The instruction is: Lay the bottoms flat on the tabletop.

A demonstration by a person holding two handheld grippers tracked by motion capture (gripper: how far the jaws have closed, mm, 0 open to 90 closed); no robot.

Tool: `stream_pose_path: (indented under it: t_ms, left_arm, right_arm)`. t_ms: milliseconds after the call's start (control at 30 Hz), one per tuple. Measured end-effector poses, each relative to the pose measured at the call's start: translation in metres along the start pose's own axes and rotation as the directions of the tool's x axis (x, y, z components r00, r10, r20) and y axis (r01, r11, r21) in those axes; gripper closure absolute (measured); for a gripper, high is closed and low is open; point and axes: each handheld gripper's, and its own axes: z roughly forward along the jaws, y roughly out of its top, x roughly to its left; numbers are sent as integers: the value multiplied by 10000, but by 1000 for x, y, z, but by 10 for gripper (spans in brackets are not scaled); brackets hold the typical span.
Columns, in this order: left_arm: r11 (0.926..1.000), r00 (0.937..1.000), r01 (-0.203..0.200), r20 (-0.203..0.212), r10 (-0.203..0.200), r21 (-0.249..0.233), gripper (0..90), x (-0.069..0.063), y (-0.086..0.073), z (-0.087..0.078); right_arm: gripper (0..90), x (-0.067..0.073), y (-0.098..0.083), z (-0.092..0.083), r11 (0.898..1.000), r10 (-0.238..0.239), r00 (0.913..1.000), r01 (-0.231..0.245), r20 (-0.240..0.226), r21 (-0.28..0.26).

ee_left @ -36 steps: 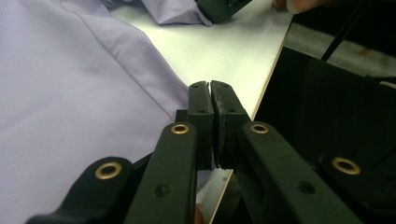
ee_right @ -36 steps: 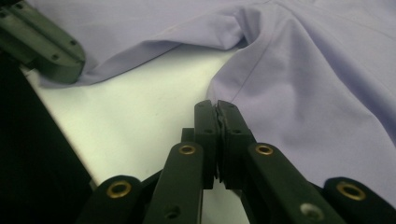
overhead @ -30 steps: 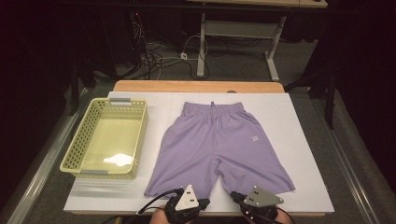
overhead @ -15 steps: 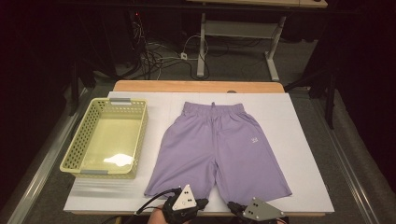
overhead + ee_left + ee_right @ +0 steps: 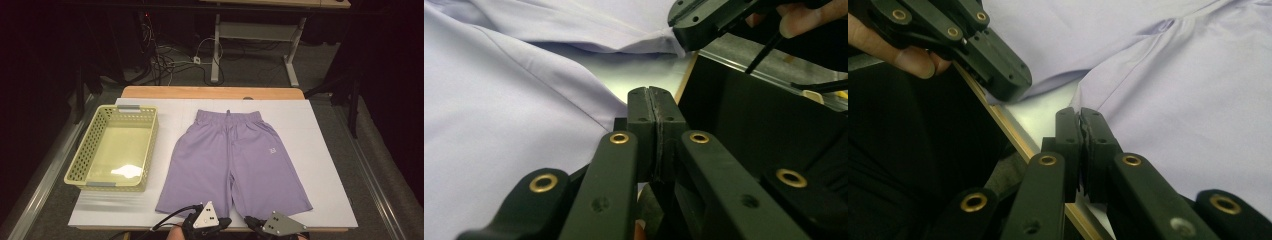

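- The shorts [image 5: 232, 165] lie flat on the white table [image 5: 330, 200], waistband at the far side and the two leg hems toward me; their long axis runs away from me.
- My left gripper [image 5: 655, 97] is at the near table edge, just before the hem of the left leg, jaws pressed together with nothing between them.
- My right gripper [image 5: 1080, 117] is also pressed together and empty; its tip is at the inner corner of the right leg hem, so each hand has its own leg in front of it.
- The yellow basket [image 5: 80, 162] stands to the left of the shorts, nearer to my left hand.
- In the high view the frame cuts off both grippers at the bottom, so there I cannot judge if the tips touch the cloth.
- In the gripper views the hems are very near the tips, but contact I cannot confirm.
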Motion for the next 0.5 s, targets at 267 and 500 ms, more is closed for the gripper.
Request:
stream_pose_path:
  t_ms: [267,500]
  left_arm:
    - [9999,9997,-156,200,156,33,861,-1,0,1]
    - [9984,9996,-63,260,77,-565,715,4,-3,-22]
  right_arm:
    - [883,1,0,2,10000,-7,10000,7,-23,71]
    - [881,3,-1,2,9999,-86,9999,87,-110,59]
